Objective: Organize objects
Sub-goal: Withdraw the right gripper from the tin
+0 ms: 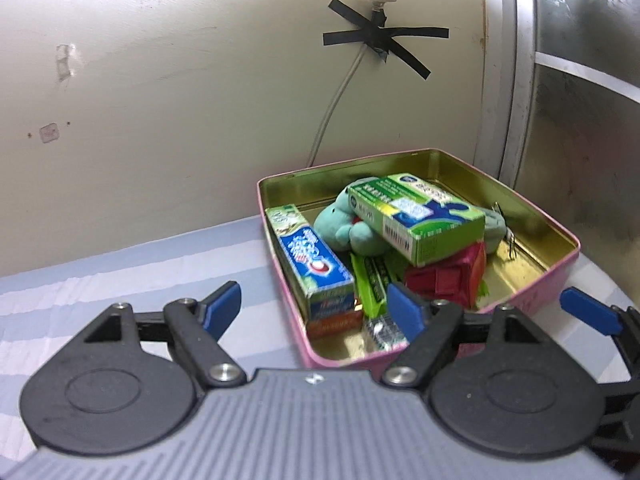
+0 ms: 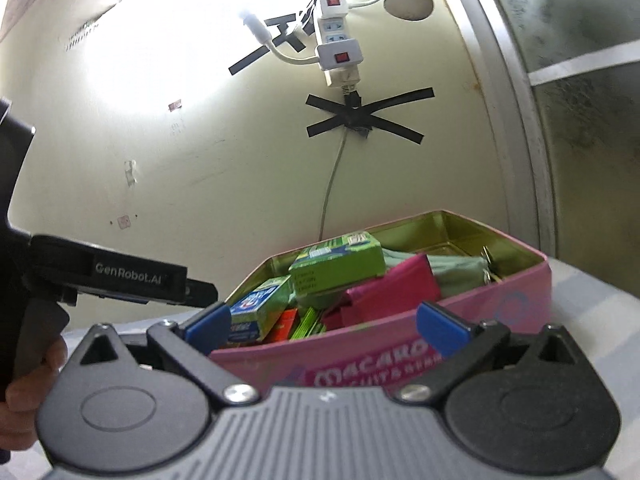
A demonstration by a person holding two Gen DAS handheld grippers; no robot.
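Both the left gripper (image 1: 316, 308) and right gripper (image 2: 324, 322) are held spread wide, nothing pinched, near the pink tin (image 1: 532, 296) stuffed with toothpaste boxes (image 1: 310, 260) and probably a plush frog (image 1: 344, 224).

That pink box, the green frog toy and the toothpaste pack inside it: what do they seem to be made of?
Pink box: looks like thin sheet metal, a tin; its inside is shiny gold and reflective, with a rolled rim.
Frog toy: soft plush fabric, matte and fuzzy, with rounded stuffed shapes.
Toothpaste pack: probably printed cardboard with a slight gloss, judging by its sharp folded edges.
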